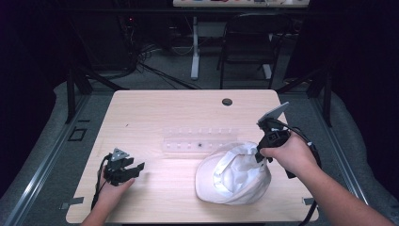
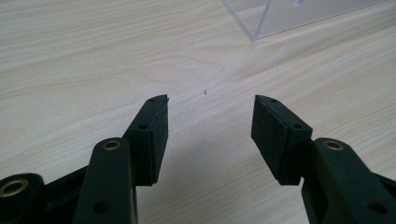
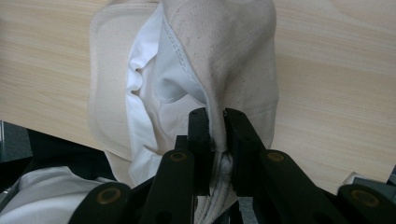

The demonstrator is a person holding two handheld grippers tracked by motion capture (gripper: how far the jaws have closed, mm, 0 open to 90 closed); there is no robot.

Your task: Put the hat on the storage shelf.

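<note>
my right tongs (image 3: 215,116) pinch the cap (image 1: 235,176) by its edge on the tabletop (image 1: 155,108); my left tongs (image 2: 210,121) hover wide open, empty, near the clear tray (image 1: 200,140).

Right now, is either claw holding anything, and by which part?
The right claw is shut on the white cap, pinching the fabric at the edge of its crown. The left claw is open, holding nothing.

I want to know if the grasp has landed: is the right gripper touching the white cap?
Touching. The right gripper view shows the right gripper with its jaws pinched on a fold of the white cap.
</note>
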